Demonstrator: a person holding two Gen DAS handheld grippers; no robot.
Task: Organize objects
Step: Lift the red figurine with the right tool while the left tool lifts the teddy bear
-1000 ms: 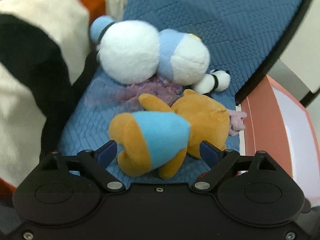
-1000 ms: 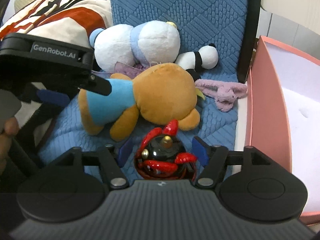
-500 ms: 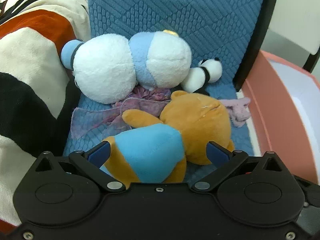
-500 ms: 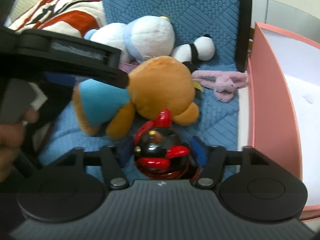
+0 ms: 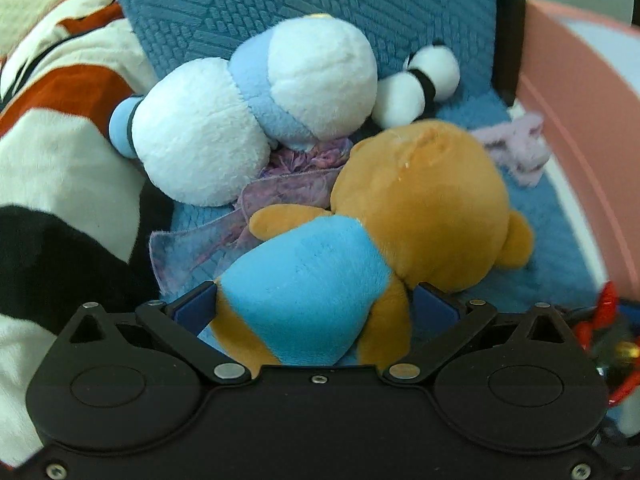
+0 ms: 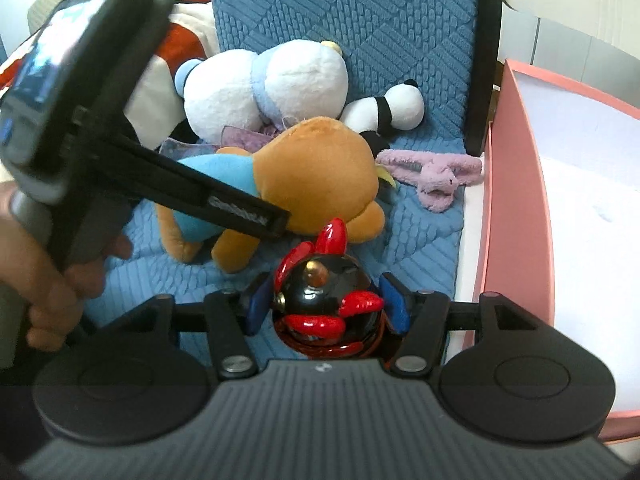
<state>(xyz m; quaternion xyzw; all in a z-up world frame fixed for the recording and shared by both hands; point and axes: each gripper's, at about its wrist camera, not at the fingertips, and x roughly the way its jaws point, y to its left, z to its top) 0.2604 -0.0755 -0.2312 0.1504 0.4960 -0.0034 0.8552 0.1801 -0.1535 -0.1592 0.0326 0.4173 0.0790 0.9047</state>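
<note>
1. Setting: a blue quilted chair seat point(image 6: 420, 236) is seen, with a pink box point(image 6: 516, 216) beside it on the right.
2. Right claw point(image 6: 326, 304): clenched on a black-and-red figurine point(image 6: 324, 296), held above the seat's front.
3. Left claw point(image 5: 316, 308): spread around the blue-shirted body of a brown bear plush point(image 5: 420, 204), lying mid-seat; contact cannot be told.
4. Behind: a white-and-blue plush point(image 5: 256, 116), a small panda point(image 5: 420, 84), a lilac cloth point(image 6: 436, 176).
</note>
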